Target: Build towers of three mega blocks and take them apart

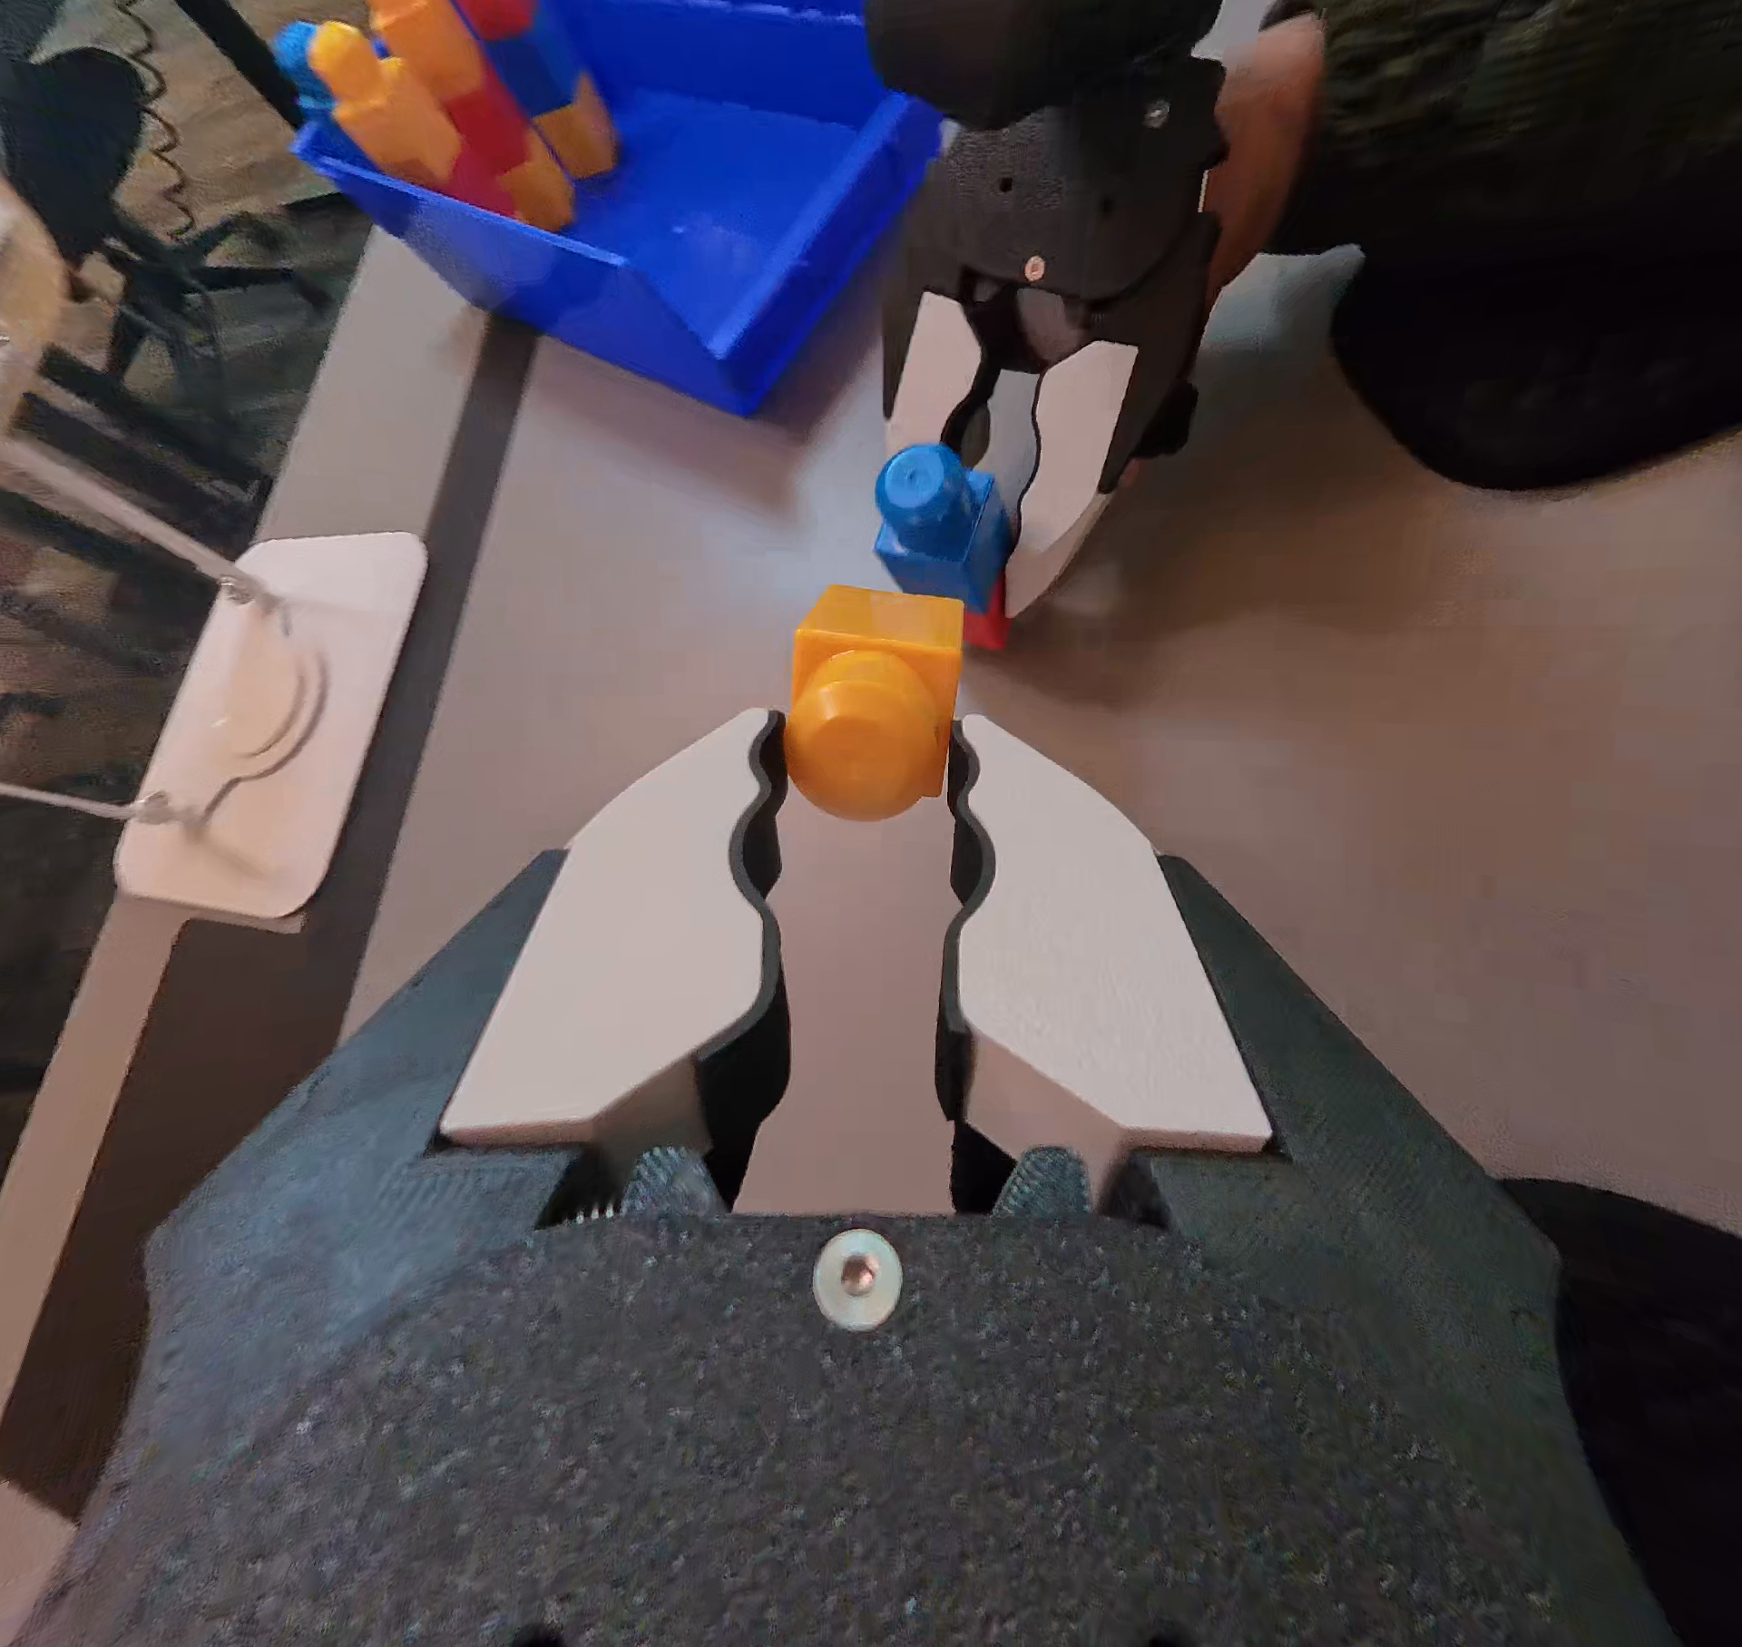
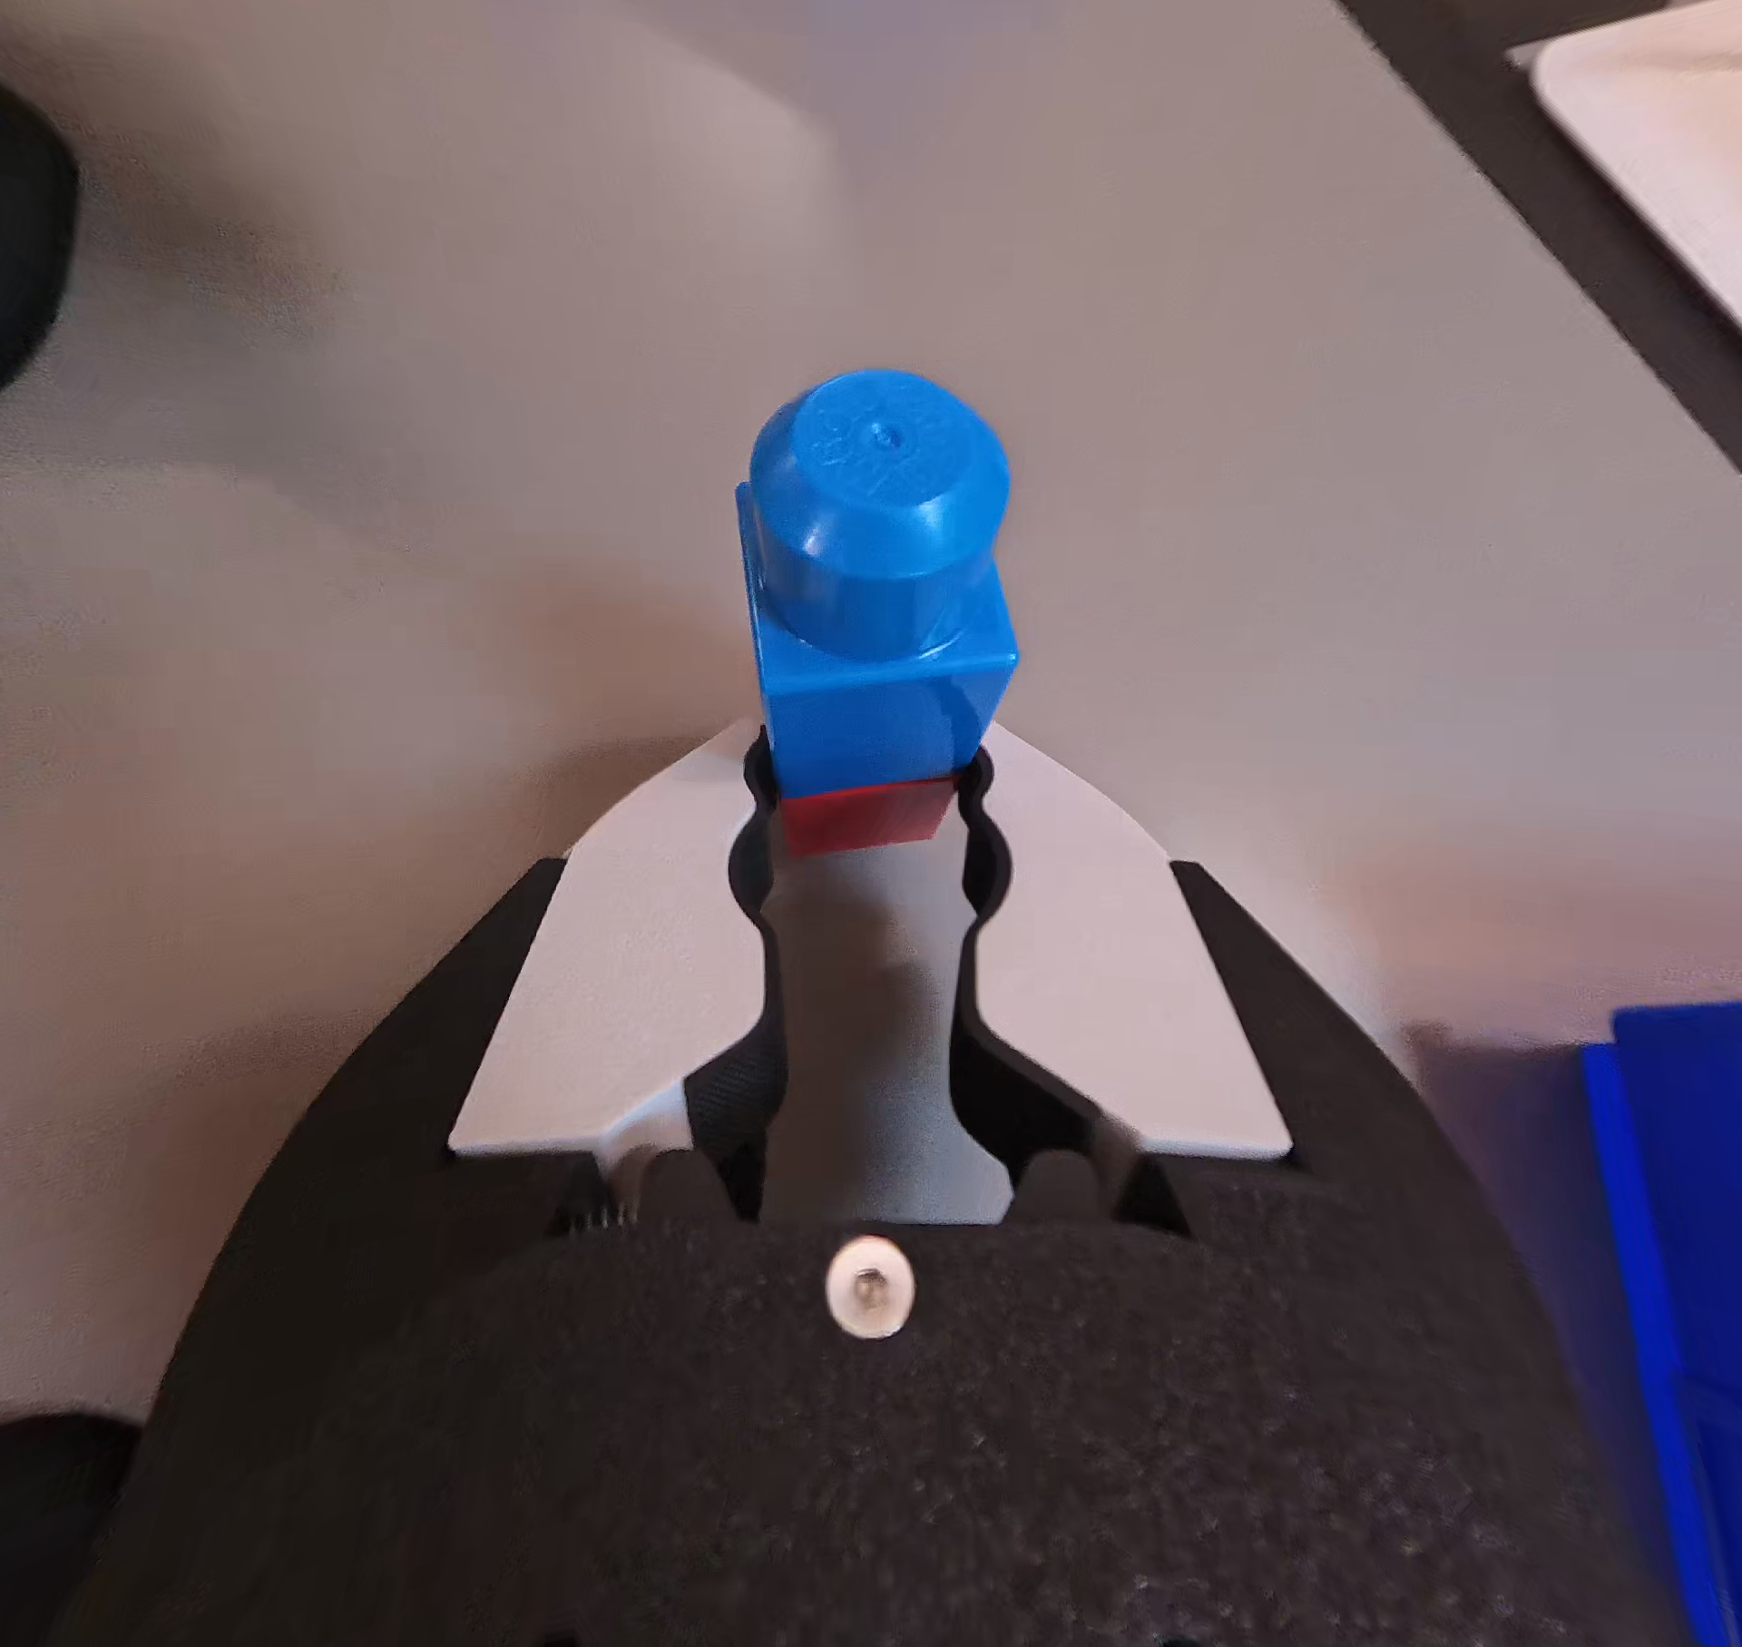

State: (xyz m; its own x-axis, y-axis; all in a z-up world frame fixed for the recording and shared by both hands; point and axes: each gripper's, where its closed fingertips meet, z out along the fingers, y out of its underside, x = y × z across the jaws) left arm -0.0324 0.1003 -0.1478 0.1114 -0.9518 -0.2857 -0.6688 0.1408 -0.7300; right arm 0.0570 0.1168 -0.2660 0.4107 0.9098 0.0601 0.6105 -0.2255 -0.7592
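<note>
My left gripper [image 1: 865, 739] is shut on an orange block [image 1: 877, 649], whose stud points back at the camera, just above the grey table [image 1: 1320, 800]. My right gripper [image 2: 867, 791] is shut on a red block [image 2: 862, 814] with a blue block [image 2: 877, 584] stacked on top of it. In the left wrist view this blue block [image 1: 943, 522] and red block [image 1: 985, 629] sit in the right gripper [image 1: 990, 598], just beyond and to the right of the orange block. The orange block is close to the blue one; I cannot tell if they touch.
A blue bin [image 1: 660, 320] stands at the back left of the table and holds several stacked orange, red and blue blocks [image 1: 452, 93]. A white stand base [image 1: 273, 715] lies at the table's left edge. A person's dark sleeve [image 1: 1508, 188] is at the right. Across from one pair of fingers to the other is roughly 15 cm.
</note>
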